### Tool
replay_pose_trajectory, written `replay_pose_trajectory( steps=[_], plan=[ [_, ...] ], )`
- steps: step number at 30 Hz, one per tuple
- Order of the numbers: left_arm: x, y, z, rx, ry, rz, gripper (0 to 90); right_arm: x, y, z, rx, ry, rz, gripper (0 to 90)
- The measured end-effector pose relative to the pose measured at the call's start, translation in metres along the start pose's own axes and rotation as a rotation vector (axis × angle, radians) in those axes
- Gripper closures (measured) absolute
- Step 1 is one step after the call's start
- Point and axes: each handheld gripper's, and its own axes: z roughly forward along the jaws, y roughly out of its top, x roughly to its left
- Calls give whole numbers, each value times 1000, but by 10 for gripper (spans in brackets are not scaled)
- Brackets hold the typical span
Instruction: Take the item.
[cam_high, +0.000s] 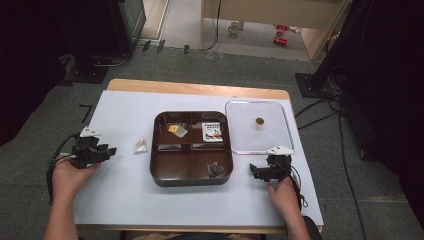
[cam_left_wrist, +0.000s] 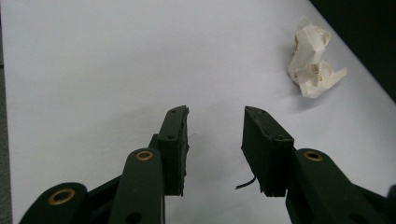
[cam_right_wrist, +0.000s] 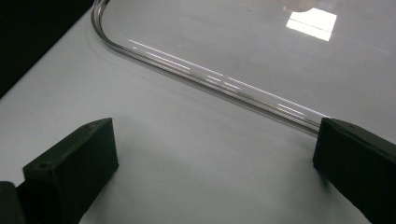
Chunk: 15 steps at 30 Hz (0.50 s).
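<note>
High view: brown four-part tray (cam_high: 156, 150) is sitting mid-table w/ packets already lying in three compartments: a yellow-marked one (cam_high: 176, 129) far left, a printed sachet (cam_high: 212, 132) far right, a dark bit (cam_high: 215, 169) near right. Near-left compartment is looking bare. Clear lid (cam_high: 239, 145) is lying off, just right of the tray. One small white packet (cam_high: 141, 145) is lying loose on the table betw. the left gripper (cam_high: 109, 151) and the tray, touching neither. Right gripper (cam_high: 256, 172) is resting near the lid's near edge.

Left gripper view: jaws are standing partly apart, nothing betw. them; white packet (cam_left_wrist: 312, 63) is lying ahead, off to the right, well clear of the fingertips.

Right gripper view: jaws are spread wide, holding nothing, pointing at the lid rim (cam_right_wrist: 196, 74).

Judgement: mostly sorted; the loose packet looks left to go in, prob. then the lid on.
</note>
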Motion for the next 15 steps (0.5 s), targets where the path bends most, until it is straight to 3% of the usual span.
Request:
replay_pose_trajectory(
  steps=[15],
  plan=[
    [9,-7,3,27,33,-9,577,0,0,0,0,0,0,0]
  ],
)
